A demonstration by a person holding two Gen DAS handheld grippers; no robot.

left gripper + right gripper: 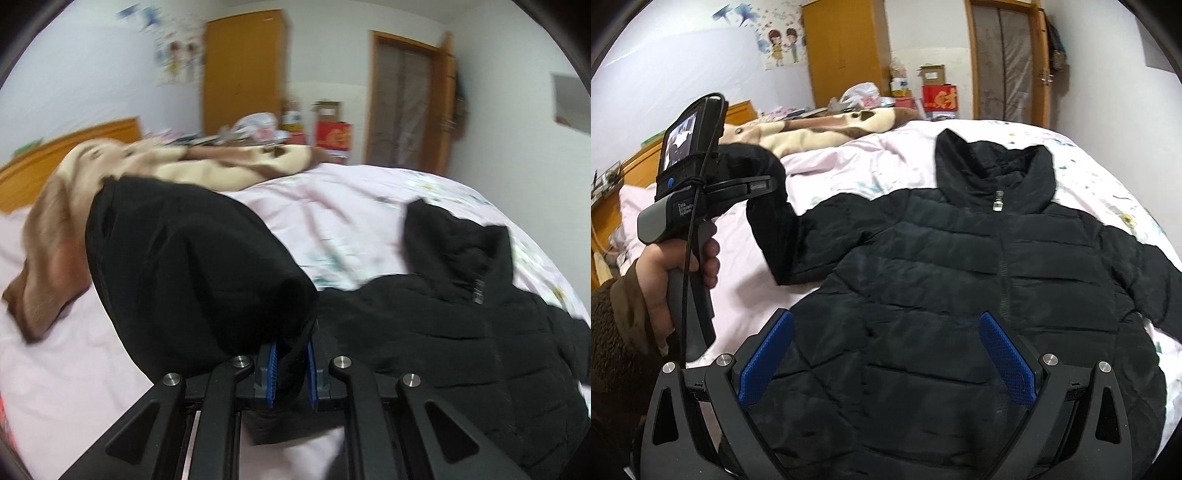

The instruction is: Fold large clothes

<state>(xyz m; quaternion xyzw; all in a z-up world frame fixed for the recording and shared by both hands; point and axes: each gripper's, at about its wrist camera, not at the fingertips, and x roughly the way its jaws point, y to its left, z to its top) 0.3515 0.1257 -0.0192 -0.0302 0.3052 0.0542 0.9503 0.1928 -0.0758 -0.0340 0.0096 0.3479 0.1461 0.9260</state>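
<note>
A black quilted puffer jacket [960, 280] lies front up on the pink bed [849, 166], zipped, collar at the far end. My left gripper [291, 365] is shut on the jacket's left sleeve [192, 266] and holds it lifted off the bed. In the right wrist view the left gripper [753, 184] shows at the left with the sleeve [772, 221] hanging from it. My right gripper [886, 362] is open and empty, its blue pads [1008, 362] wide apart above the jacket's lower front.
A brown and cream blanket [827, 129] lies bunched at the head of the bed, by the wooden headboard [628, 170]. Behind stand a wardrobe [846, 51], boxes [938, 96] and a door [1008, 59].
</note>
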